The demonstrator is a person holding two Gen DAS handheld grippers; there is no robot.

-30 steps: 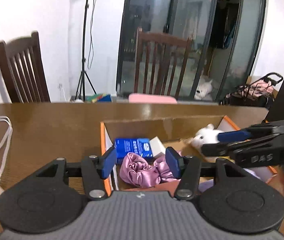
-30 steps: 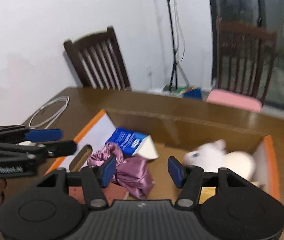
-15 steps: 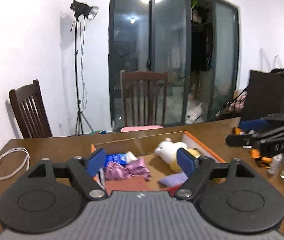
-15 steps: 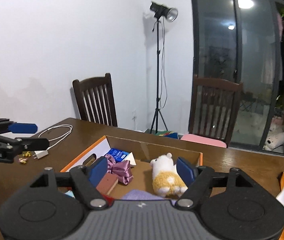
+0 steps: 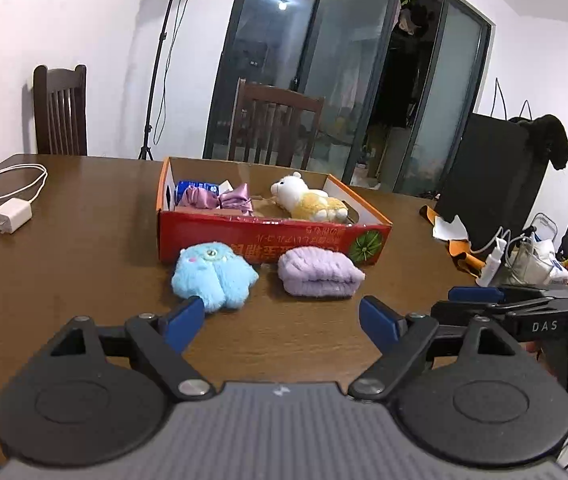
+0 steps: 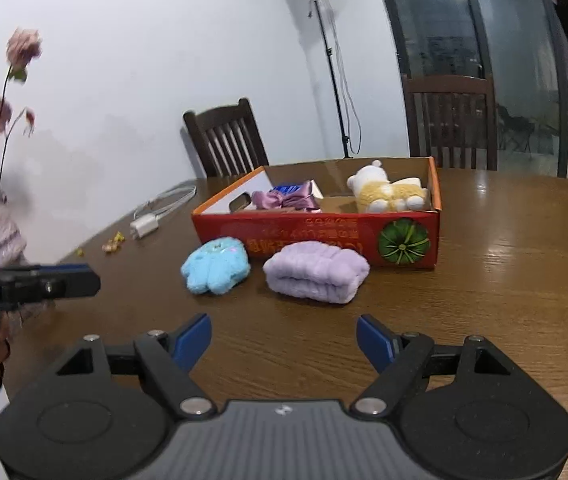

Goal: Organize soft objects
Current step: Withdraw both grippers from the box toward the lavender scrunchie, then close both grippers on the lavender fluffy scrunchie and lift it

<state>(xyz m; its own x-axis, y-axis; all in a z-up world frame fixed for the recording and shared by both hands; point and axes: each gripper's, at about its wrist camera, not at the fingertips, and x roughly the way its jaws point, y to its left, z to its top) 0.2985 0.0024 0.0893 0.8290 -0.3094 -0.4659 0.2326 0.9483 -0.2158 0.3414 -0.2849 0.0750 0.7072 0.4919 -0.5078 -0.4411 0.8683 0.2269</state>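
At the bottom of each view, the left gripper [image 5: 282, 320] stands wide and empty, and the right gripper [image 6: 284, 340] is opening, nothing between its jaws. Just beyond, mid-frame on the brown table [image 5: 84, 240], lie a blue plush toy [image 5: 214, 276] and a folded lilac towel [image 5: 318, 274], both near the red box [image 5: 268, 236]. Both look light and squashy; pinch deep across the toy's body or the towel's folded middle.

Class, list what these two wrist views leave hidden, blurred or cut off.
- Left wrist view: box floor near its front, hidden by the front wall.
- Right wrist view: blue packet, mostly behind the purple satin bow.
- Right wrist view: flowers, blurred, vase cut by the left gripper.
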